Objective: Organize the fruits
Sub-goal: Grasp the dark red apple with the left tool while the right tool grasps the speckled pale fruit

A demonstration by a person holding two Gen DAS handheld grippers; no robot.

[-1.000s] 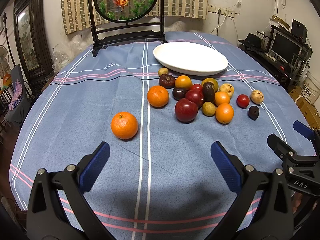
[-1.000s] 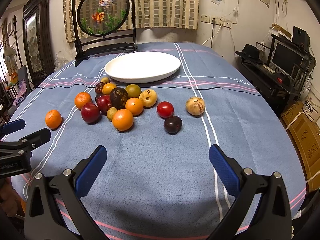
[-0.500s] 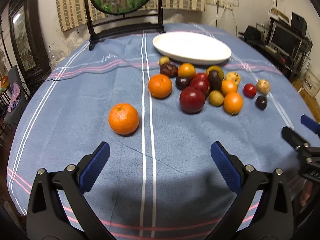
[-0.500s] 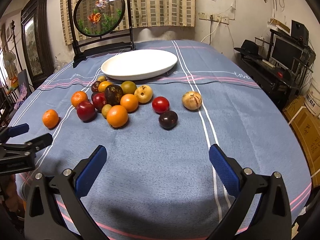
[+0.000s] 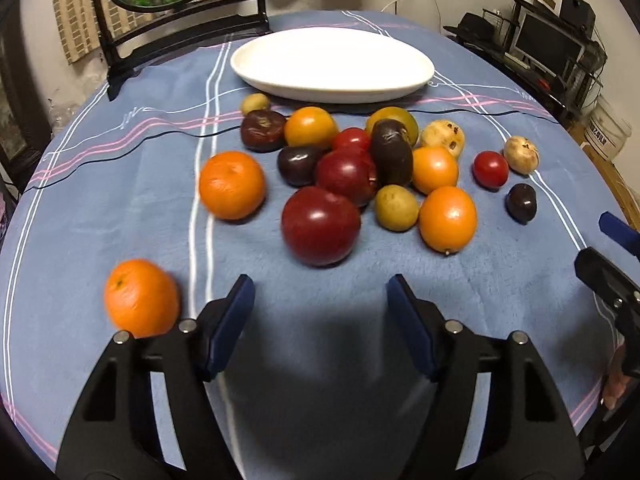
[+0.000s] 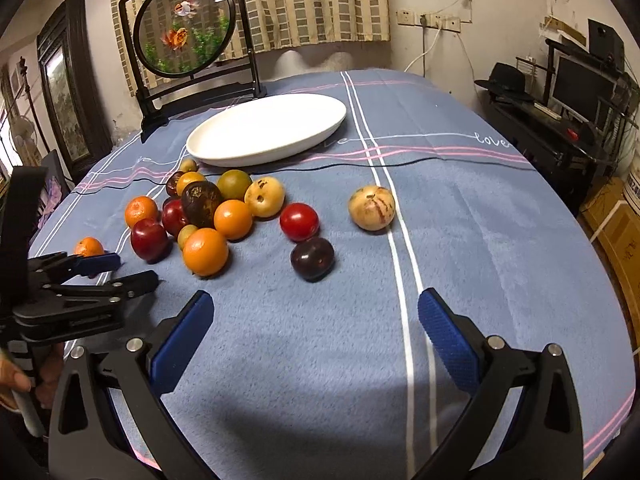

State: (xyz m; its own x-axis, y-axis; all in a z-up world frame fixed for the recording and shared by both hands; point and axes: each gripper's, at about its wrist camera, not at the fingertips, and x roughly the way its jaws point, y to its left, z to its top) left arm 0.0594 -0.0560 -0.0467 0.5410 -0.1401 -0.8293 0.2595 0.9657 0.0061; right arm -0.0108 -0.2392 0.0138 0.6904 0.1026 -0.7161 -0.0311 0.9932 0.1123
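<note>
Fruit lies loose on a blue striped tablecloth (image 5: 120, 208), none of it on the white plate (image 5: 332, 64) at twelve o'clock. Starting at the left of the left wrist view, a lone orange (image 5: 140, 298) sits at eight o'clock, just outside the left finger. A second orange (image 5: 232, 184) lies at ten o'clock, a little apart from the main heap. Dead ahead at twelve rests a big red apple (image 5: 320, 224). The left gripper (image 5: 320, 312) has just been narrowing its jaws; they stand half apart over bare cloth with nothing between them. Further right, a small red tomato (image 5: 491, 169), a dark plum (image 5: 521, 202) and a pale speckled fruit (image 5: 521, 154) lie at two o'clock, apart from the heap. The right gripper (image 6: 316, 320) holds its blue pads wide over bare cloth, with the plum at twelve o'clock.
</note>
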